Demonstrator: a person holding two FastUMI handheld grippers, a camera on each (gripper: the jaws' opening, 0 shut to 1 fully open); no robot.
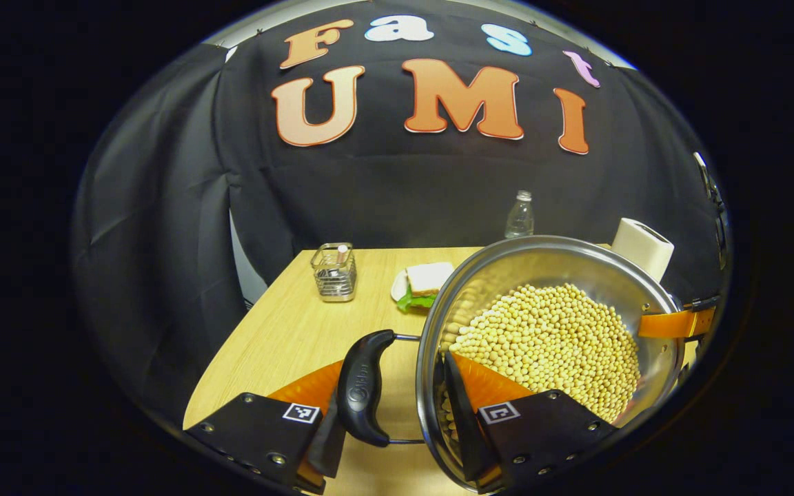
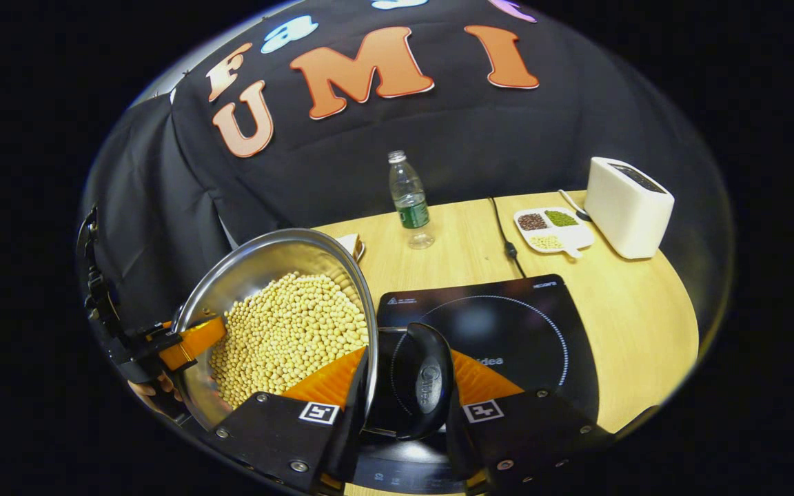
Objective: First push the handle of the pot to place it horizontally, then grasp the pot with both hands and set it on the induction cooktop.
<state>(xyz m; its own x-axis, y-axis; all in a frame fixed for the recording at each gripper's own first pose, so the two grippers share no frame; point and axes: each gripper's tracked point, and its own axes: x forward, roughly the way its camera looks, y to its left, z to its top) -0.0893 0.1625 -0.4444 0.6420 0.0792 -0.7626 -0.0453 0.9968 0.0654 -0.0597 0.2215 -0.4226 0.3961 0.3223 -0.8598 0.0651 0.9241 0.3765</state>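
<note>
Holding the pot (image 1: 548, 331) are two grippers, one on each side. The pot is shiny metal and full of little yellow beans (image 1: 555, 344). In the left gripper view, the left gripper (image 1: 393, 420) has one finger outside a black side handle (image 1: 364, 386) and the other finger inside the pot's rim, so both fingers squeeze that handle and rim. In the right gripper view, the right gripper (image 2: 404, 417) does the same on the other black handle (image 2: 424, 382), with one finger inside the rim by the beans. The pot looks lifted and tipped a bit, just beside the black induction cooktop (image 2: 507, 331) on the wooden table (image 2: 631, 310). Farther back stand a water bottle (image 2: 407, 200), a small tray of beans (image 2: 552, 231) and a white toaster (image 2: 628, 207). In the left gripper view, a sandwich (image 1: 424, 282) and a wire holder (image 1: 333, 272) sit on the table.
</note>
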